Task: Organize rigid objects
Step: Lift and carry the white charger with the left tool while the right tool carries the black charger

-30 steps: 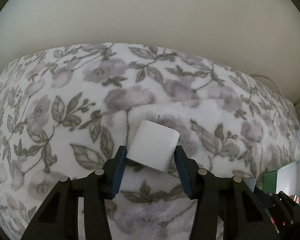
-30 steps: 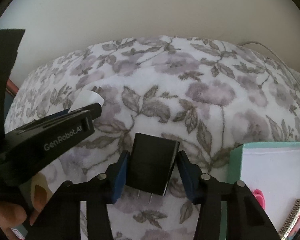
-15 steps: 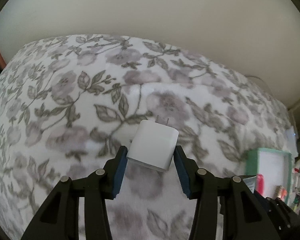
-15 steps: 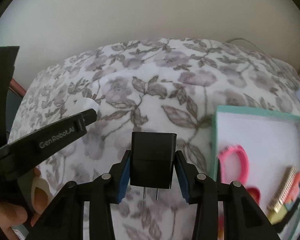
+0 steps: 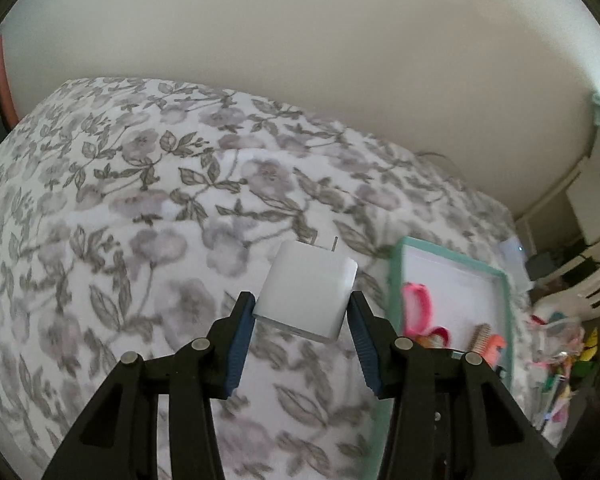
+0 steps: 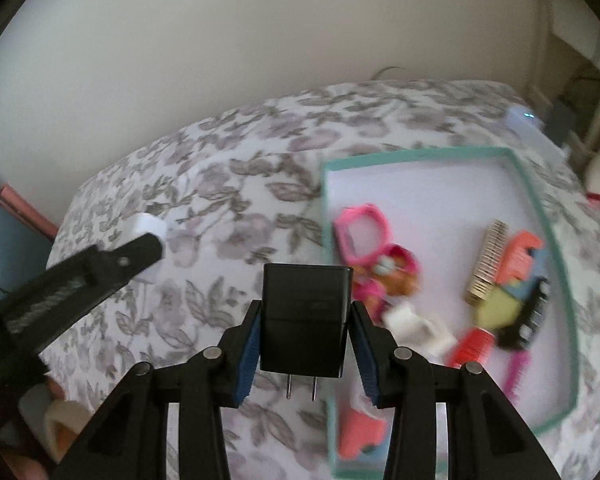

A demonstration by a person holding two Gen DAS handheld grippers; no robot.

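Observation:
My left gripper (image 5: 302,316) is shut on a white charger block (image 5: 308,290), prongs pointing away, held above the floral blanket (image 5: 140,208). My right gripper (image 6: 304,320) is shut on a black charger block (image 6: 305,312), prongs pointing down toward me, held above the blanket near the left rim of a teal-edged white tray (image 6: 428,152). The tray also shows in the left wrist view (image 5: 396,264), to the right of the white block. The left gripper and its white block (image 6: 148,226) show at the left of the right wrist view.
The tray holds pink compacts (image 6: 364,232), a gold comb (image 6: 486,260), coral and black combs (image 6: 524,256), white pieces (image 6: 416,326) and other small items. A cream wall (image 5: 300,60) stands behind the bed. Cluttered shelves (image 5: 572,344) lie at the right.
Both grippers have swung right and risen with their chargers; the tray has come further into both views. Neither grip has changed.

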